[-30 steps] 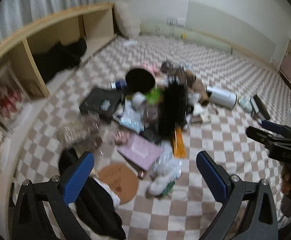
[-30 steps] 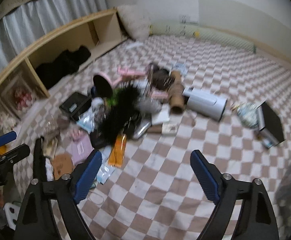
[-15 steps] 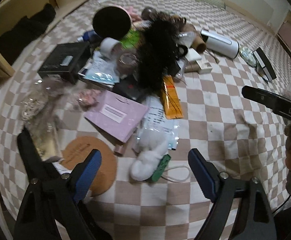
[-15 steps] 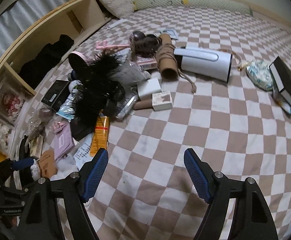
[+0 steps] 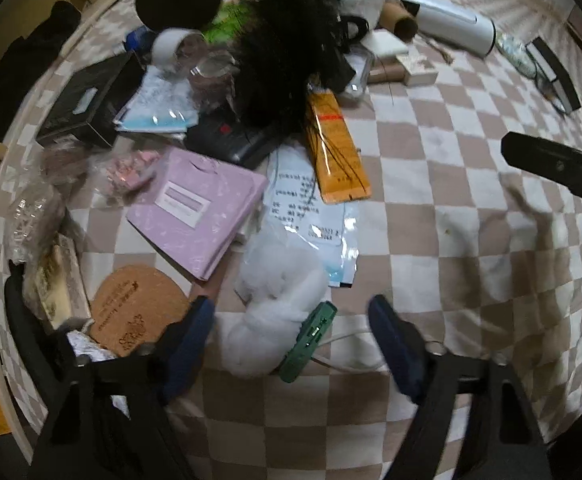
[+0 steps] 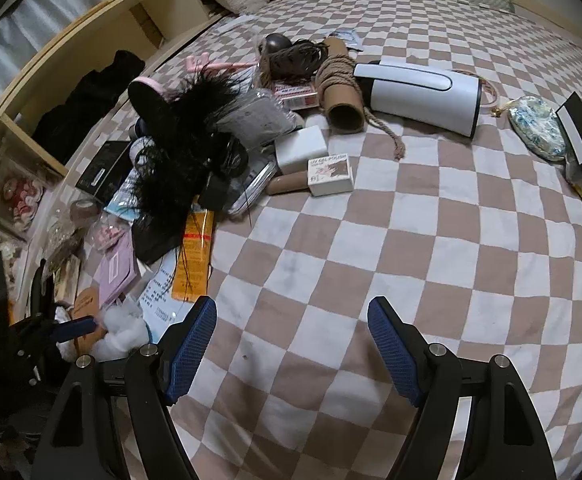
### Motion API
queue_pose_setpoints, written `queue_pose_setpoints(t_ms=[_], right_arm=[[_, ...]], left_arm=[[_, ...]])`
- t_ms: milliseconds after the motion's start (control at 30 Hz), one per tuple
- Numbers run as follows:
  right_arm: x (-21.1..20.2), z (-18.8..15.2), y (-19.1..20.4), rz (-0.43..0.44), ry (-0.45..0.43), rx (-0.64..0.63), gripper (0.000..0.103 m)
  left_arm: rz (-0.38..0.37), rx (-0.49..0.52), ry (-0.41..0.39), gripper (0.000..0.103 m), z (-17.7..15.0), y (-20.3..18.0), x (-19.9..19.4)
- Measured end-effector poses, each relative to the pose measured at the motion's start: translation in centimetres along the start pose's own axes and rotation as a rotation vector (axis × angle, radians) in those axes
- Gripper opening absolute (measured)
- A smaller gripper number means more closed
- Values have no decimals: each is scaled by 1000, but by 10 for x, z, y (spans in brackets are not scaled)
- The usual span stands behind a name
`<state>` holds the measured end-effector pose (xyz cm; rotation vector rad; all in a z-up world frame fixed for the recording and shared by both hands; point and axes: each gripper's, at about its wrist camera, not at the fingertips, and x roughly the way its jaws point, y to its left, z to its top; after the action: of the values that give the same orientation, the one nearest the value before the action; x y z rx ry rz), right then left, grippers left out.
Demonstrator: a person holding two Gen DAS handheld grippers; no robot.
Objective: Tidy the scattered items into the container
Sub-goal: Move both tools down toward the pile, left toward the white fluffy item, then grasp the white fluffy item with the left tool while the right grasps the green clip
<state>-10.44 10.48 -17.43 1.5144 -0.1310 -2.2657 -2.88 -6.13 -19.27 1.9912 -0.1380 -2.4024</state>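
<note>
The white fluffy toy (image 5: 275,312) lay on the checked cover (image 5: 431,184) with its long axis running from the near left to the far right of the left wrist view, the far end overlapping a printed plastic sachet (image 5: 311,216). A green flat piece (image 5: 309,342) leaned against its right flank, long axis tilted the same way, with a white cord (image 5: 347,360) trailing off to the right.

The left gripper (image 5: 291,344) pointed steeply down at the cover. Its jaws were closing, the blue pads (image 5: 189,344) standing either side of the toy and green piece; the left pad was just beside the fluff, the right pad apart from it, so nothing was pressed yet. A cork disc (image 5: 135,312) lay just left of the left pad, a lilac booklet (image 5: 199,208) beyond it.

The right gripper (image 6: 291,344) pointed down at a shallower slant over bare checks, jaws wide apart with nothing between them. In its view the toy (image 6: 121,332) sat at the lower left, beside the left gripper's finger (image 6: 71,328).

The remaining clutter lay farther off: black feathers (image 6: 183,148), orange packet (image 5: 337,148), cardboard tube (image 6: 341,100), white cylinder (image 6: 423,96). Which object was the container could not be told.
</note>
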Motion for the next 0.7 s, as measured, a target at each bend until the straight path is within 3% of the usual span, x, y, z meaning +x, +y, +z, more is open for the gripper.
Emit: queue_pose_setpoints(t_ms=[100, 167, 367, 700], right_arm=[[0, -3, -3, 1, 10, 2, 79], [0, -5, -5, 4, 14, 2, 79], [5, -16, -6, 24, 37, -9, 79], [19, -44, 39, 128, 77, -169, 79]], left_arm=[[-5, -6, 16, 68, -2, 3, 4], [-13, -19, 21, 55, -3, 7, 4], [-87, -132, 19, 38, -4, 33, 1], [-106, -180, 7, 34, -12, 55, -2]])
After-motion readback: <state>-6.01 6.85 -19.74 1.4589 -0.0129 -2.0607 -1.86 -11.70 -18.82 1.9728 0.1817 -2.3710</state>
